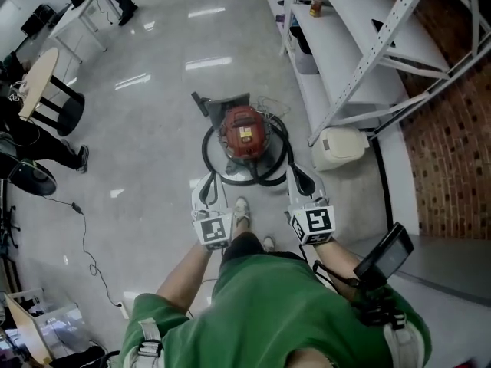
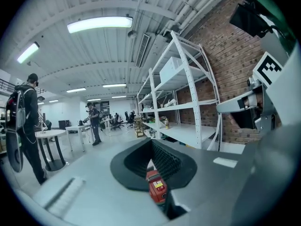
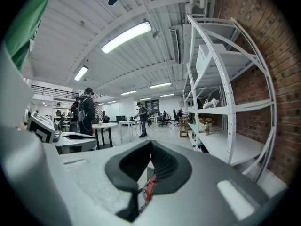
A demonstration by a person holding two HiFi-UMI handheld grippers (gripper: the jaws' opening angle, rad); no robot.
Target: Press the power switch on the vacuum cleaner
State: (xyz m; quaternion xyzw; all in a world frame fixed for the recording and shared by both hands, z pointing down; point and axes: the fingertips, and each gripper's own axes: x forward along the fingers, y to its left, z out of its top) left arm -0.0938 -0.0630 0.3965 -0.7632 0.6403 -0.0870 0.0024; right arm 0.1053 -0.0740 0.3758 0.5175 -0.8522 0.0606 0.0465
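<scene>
The vacuum cleaner is a red round canister on a grey base, ringed by its black hose, standing on the floor just ahead of my feet. My left gripper hangs above the floor at the vacuum's near left, shut on nothing. My right gripper hangs at its near right, also shut and empty. Neither touches the vacuum. Through the left gripper pad opening I see the vacuum's red top with a yellow label. The right gripper shows only a red sliver of the vacuum.
A white metal shelving rack runs along the brick wall on the right, with a white bin at its foot. My shoe is just behind the vacuum. A cable lies at left; a round table and people stand farther left.
</scene>
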